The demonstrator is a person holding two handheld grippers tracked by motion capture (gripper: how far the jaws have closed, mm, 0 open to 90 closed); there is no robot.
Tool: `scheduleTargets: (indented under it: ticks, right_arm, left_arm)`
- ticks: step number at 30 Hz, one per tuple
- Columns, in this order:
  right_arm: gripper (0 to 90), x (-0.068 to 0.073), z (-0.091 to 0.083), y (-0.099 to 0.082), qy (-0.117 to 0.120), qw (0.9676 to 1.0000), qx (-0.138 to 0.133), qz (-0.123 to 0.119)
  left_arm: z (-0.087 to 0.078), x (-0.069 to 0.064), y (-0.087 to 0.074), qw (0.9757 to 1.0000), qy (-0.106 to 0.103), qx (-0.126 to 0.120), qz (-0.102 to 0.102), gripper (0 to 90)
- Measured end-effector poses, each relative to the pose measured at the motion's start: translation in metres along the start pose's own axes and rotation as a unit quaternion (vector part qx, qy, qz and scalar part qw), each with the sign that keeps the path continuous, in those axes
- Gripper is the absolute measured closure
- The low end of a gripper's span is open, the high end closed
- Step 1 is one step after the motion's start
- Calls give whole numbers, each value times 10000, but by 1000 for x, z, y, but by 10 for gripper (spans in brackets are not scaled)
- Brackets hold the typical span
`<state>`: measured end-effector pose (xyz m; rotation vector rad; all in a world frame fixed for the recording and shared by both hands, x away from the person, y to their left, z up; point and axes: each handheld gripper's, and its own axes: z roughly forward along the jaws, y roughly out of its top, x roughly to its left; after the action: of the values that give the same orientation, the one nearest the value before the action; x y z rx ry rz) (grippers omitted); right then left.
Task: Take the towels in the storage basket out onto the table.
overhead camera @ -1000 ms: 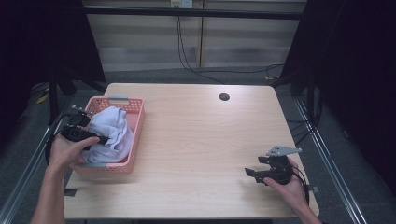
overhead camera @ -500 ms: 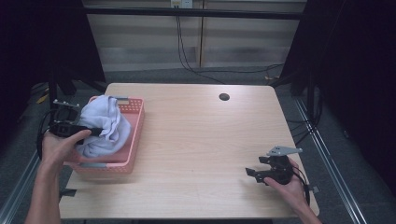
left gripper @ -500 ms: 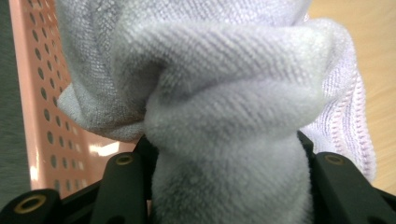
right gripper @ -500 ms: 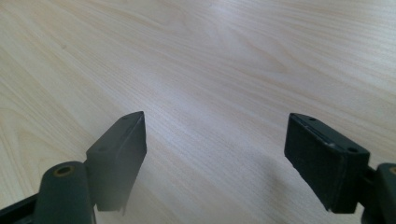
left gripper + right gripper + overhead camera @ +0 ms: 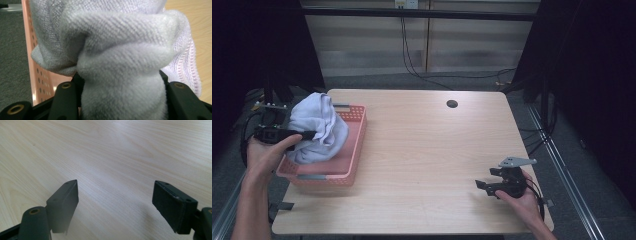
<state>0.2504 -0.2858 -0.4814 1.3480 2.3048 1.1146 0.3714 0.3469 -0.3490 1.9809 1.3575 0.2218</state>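
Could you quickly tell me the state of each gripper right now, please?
Left gripper: closed on the pale cloth.
Right gripper: open, holding nothing.

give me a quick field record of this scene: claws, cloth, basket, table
left claw: shut on the pale cloth, at the table's left edge
cloth: bunched, lifted, lower part hanging in the basket
basket: pink, perforated, on the table's left side
right claw: open, nothing between the jaws, over bare wood
table: light wood, small dark hole near the far edge

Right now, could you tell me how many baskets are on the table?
1: the pink basket at the table's left edge, under the lifted pale cloth.
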Motion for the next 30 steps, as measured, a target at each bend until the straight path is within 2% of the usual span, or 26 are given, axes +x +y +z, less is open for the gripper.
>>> scheduleTargets:
  ticks: [5, 7, 9, 15, 19, 23, 24, 26, 29, 30]
  right_arm:
    - [215, 0, -2, 0, -7, 10000, -28, -14]
    - [215, 0, -2, 0, -7, 10000, -42, -25]
    - [214, 0, -2, 0, -6, 10000, -45, -2]
    - [218, -1, -3, 0, -19, 10000, -82, -16]
    - [224, 0, -4, 0, -34, 9999, -95, -26]
    - [223, 0, -3, 0, -20, 10000, -87, -24]
    - [223, 1, -3, 0, -17, 10000, -89, -23]
    - [223, 1, -4, 0, -5, 10000, -90, -23]
    - [222, 0, -4, 0, -3, 9999, -103, -21]
    - [222, 0, -3, 0, -12, 9999, -100, -16]
  left_arm:
    - [-7, -10, 8, 9998, -26, -144, 92, 488]
    - [-9, -19, 12, 9995, -54, -267, 155, 488]
    - [-10, -23, 14, 9992, -140, -257, 283, 488]
    - [-11, -36, 17, 9987, -157, -321, 375, 488]
    - [-7, -55, 18, 9973, -261, -383, 565, 487]
    - [-3, -66, 21, 9968, -297, -428, 611, 487]
    - [-2, -68, 21, 9968, -337, -453, 569, 487]
    - [2, -77, 26, 9957, -378, -442, 716, 487]
    - [5, -85, 30, 9950, -416, -491, 764, 485]
    - [7, -93, 34, 9938, -478, -525, 857, 485]
